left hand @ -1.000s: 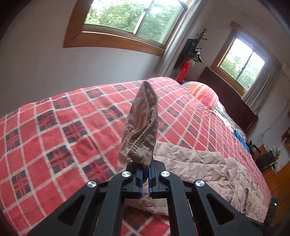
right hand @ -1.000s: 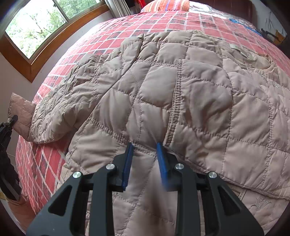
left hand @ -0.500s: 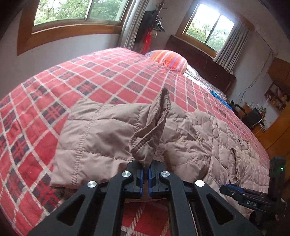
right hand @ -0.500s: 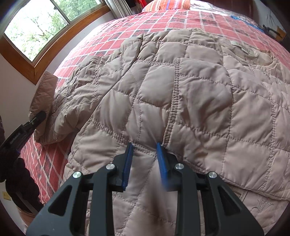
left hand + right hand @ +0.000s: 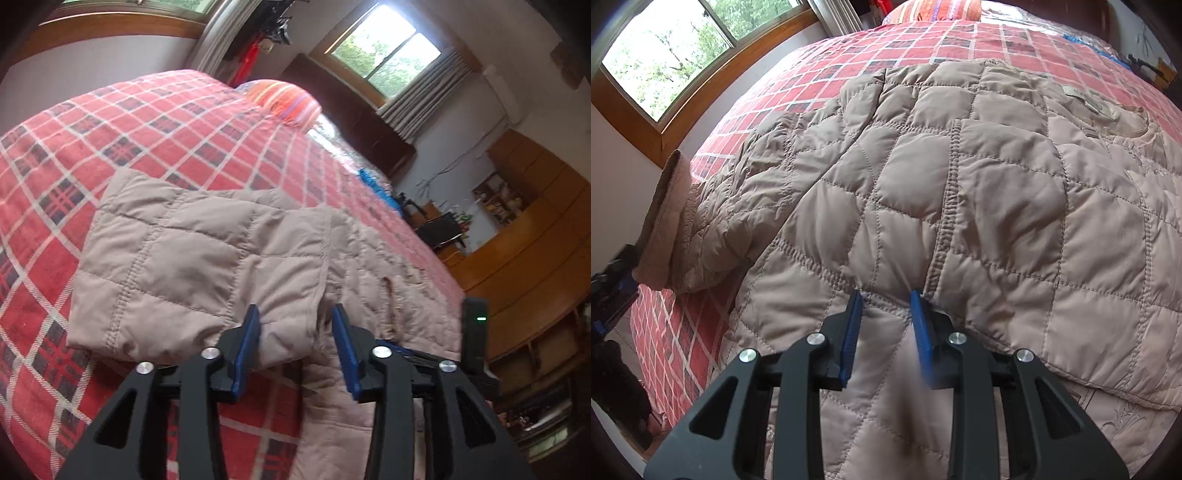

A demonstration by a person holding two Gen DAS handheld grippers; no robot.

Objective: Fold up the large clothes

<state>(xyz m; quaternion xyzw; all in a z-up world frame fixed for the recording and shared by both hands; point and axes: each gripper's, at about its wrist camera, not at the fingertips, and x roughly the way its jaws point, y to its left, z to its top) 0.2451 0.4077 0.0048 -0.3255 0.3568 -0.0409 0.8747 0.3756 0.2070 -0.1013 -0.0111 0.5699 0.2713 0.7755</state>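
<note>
Your left gripper (image 5: 295,345) stands spread apart, blue fingers (image 5: 246,349) wide and nothing between them, hovering just over the folded sleeve (image 5: 192,266) of the quilted jacket (image 5: 979,206). That sleeve lies flat across the jacket's near side, its cuff edge right below your fingertips, on the red plaid bedspread (image 5: 155,122). Over on your right, the right gripper (image 5: 886,325) has its blue pads parted too, but a ridge of the beige quilting sits up between them; whether the pads actually press it, you cannot tell from here, since the fabric near the right pad is blurred. The jacket spreads wide over the bed, collar and label (image 5: 1086,99) toward the far right, a stitched seam (image 5: 951,206) running down the middle straight toward your right gripper. In the right wrist view the sleeve's rolled cuff (image 5: 666,218) stands up at the left edge of the bed, with the other tool's dark body just beside it. A striped orange pillow (image 5: 286,101) rests at the head of the bed, windows bright behind, wooden cabinets (image 5: 532,236) off to the right
</note>
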